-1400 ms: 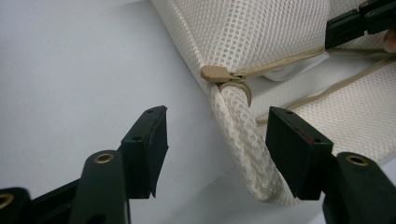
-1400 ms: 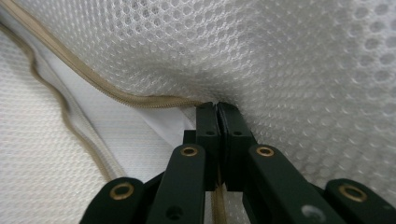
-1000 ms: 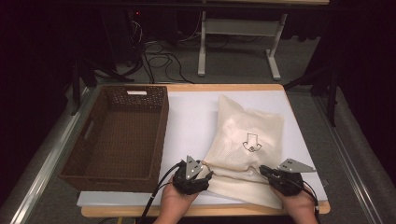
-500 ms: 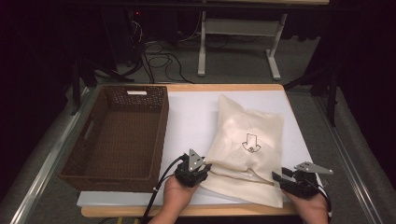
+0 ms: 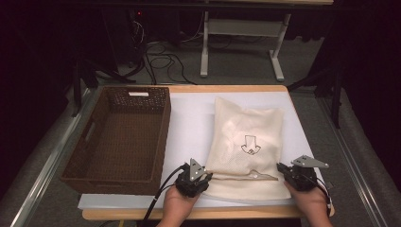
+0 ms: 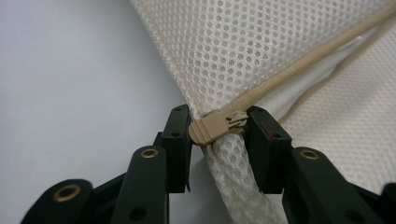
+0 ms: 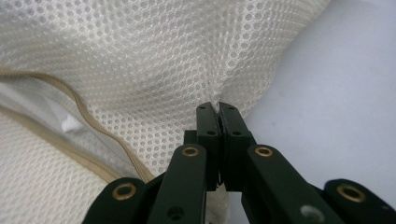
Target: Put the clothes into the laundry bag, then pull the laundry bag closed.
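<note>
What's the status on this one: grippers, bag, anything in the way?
Left gripper clamped on zipper end. Right gripper just closed, pinching mesh bag edge. Zipper partly open. Basket sits aside, nothing obstructing.

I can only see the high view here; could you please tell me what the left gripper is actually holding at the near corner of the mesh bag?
Observer: The left gripper has the tan zipper slider between its fingers, along with bunched mesh from the mesh bag.
Operator: Thank you. Is the right gripper gripping anything?
Observer: Yes, the right gripper is shut on a pinch of mesh at the bag's edge, its jaws having just closed.
Operator: Is the zipper open near it?
Observer: Yes, the zipper gapes there, showing a pale lining inside.
</note>
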Demonstrator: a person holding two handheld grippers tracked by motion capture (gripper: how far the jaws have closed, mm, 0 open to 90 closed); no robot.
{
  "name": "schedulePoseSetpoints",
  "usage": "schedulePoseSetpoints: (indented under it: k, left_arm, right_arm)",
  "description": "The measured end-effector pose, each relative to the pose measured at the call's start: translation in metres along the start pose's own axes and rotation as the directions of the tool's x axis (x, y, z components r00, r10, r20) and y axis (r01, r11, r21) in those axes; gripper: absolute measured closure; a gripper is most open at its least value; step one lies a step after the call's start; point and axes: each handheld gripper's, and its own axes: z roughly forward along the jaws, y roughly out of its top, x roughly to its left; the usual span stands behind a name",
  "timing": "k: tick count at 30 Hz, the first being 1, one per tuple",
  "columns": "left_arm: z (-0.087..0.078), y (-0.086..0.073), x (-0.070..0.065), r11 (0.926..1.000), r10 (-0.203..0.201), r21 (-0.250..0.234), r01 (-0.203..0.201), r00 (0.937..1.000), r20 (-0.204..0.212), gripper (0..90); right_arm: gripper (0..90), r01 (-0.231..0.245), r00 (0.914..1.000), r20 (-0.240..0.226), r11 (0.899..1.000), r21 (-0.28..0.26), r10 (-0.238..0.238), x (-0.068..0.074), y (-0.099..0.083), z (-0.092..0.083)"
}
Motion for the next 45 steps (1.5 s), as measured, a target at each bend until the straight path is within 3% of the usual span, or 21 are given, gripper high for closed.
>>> schedulePoseSetpoints:
  k: [5, 8, 11, 12, 15, 19, 24, 27, 29, 33, 34, 35, 36, 37, 41, 45]
  left_arm:
    - [-0.001, -0.004, -0.014, 0.9994, 0.033, 0.004, -0.033, 0.9990, 0.030, 62.1]
    - [-0.001, -0.005, -0.017, 0.9992, 0.039, 0.003, -0.039, 0.9989, 0.025, 60.7]
    - [-0.003, -0.005, -0.017, 0.9988, 0.049, -0.008, -0.049, 0.9988, 0.009, 53.6]
    - [-0.005, -0.004, -0.017, 0.9978, 0.059, -0.031, -0.059, 0.9983, -0.002, 51.4]
    - [-0.010, -0.003, -0.017, 0.9974, 0.050, -0.052, -0.050, 0.9987, -0.004, 46.1]
    - [-0.023, 0.000, -0.013, 0.9947, 0.023, -0.100, -0.023, 0.9997, -0.006, 41.8]
    - [-0.035, 0.000, 0.000, 0.9914, -0.015, -0.130, 0.012, 0.9996, -0.022, 41.0]
    - [-0.038, -0.002, 0.009, 0.9906, -0.034, -0.133, 0.029, 0.9988, -0.036, 45.4]
    - [-0.038, -0.006, 0.018, 0.9905, -0.075, -0.117, 0.071, 0.9968, -0.027, 51.2]
    - [-0.035, -0.007, 0.021, 0.9934, -0.071, -0.094, 0.066, 0.9965, -0.044, 62.3]
    - [-0.032, -0.008, 0.020, 0.9949, -0.074, -0.074, 0.069, 0.9946, -0.073, 66.6]
    - [-0.032, -0.008, 0.020, 0.9949, -0.074, -0.074, 0.069, 0.9946, -0.073, 74.7]
    - [-0.030, -0.008, 0.020, 0.9960, -0.077, -0.052, 0.073, 0.9932, -0.087, 74.7]
    - [-0.026, -0.009, 0.020, 0.9959, -0.084, -0.039, 0.081, 0.9927, -0.087, 84.5]
    - [-0.015, -0.011, 0.018, 0.9966, -0.081, 0.008, 0.082, 0.9939, -0.074, 89.0]
    - [-0.009, -0.012, 0.011, 0.9976, -0.064, 0.023, 0.065, 0.9964, -0.056, 89.3]
  right_arm:
    - [89.7, -0.029, 0.9995, -0.014, 1.000, -0.011, 0.029, -0.020, 0.004, 0.005]
    - [89.1, -0.055, 0.9982, -0.026, 0.998, -0.017, 0.054, -0.026, 0.002, 0.007]
    - [87.0, -0.055, 0.9979, -0.037, 0.998, -0.014, 0.054, -0.025, 0.001, 0.007]
    - [78.6, -0.057, 0.9965, -0.062, 0.998, -0.021, 0.056, -0.023, 0.000, 0.006]
    - [72.6, -0.071, 0.9951, -0.071, 0.997, -0.040, 0.068, -0.022, -0.001, 0.002]
    - [62.5, -0.079, 0.9951, -0.067, 0.993, -0.091, 0.073, -0.016, -0.002, -0.014]
    - [60.9, -0.045, 0.9965, -0.075, 0.992, -0.119, 0.037, -0.003, 0.000, -0.026]
    - [62.2, -0.039, 0.9959, -0.087, 0.990, -0.136, 0.027, 0.002, 0.000, -0.031]
    - [63.4, -0.045, 0.9952, -0.092, 0.989, -0.138, 0.032, 0.004, -0.001, -0.031]
    - [64.5, -0.033, 0.9956, -0.092, 0.990, -0.138, 0.020, 0.007, 0.001, -0.028]
    - [65.2, -0.031, 0.9953, -0.095, 0.990, -0.137, 0.018, 0.008, 0.001, -0.028]
    - [65.2, -0.031, 0.9953, -0.095, 0.990, -0.137, 0.018, 0.008, 0.001, -0.028]
    - [65.8, -0.027, 0.9955, -0.093, 0.990, -0.138, 0.015, 0.009, 0.001, -0.028]
    - [67.3, -0.021, 0.9951, -0.099, 0.990, -0.137, 0.007, 0.011, 0.001, -0.028]
    - [70.1, -0.018, 0.9943, -0.106, 0.990, -0.142, 0.003, 0.013, 0.001, -0.028]
    - [70.2, -0.016, 0.9942, -0.108, 0.990, -0.141, 0.001, 0.014, 0.002, -0.027]
